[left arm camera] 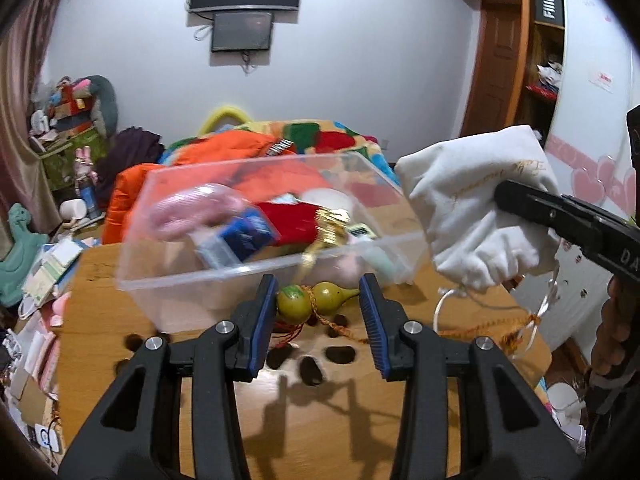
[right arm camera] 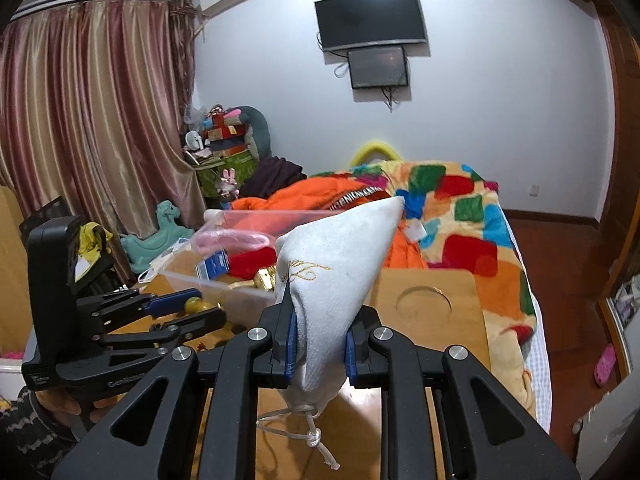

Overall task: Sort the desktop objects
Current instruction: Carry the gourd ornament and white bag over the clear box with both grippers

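A small yellow-green gourd [left arm camera: 296,302] with a tassel cord sits crosswise between the blue pads of my left gripper [left arm camera: 319,308], which is shut on it just above the wooden table [left arm camera: 320,432]. Right behind it stands a clear plastic box [left arm camera: 180,280] holding a pink item, a blue carton, red cloth and a gold piece. My right gripper [right arm camera: 320,320] is shut on a white drawstring pouch [right arm camera: 340,248] with gold lettering, held in the air right of the box. The right wrist view shows my left gripper [right arm camera: 208,305] with the gourd [right arm camera: 193,304] at the left.
Several small dark pieces [left arm camera: 308,368] and an orange tassel cord [left arm camera: 480,328] lie on the table. Behind the table is a bed with a colourful blanket [right arm camera: 460,200] and orange quilt. Clutter is piled left of the table [left arm camera: 44,272]. A round recess [right arm camera: 424,300] marks the tabletop.
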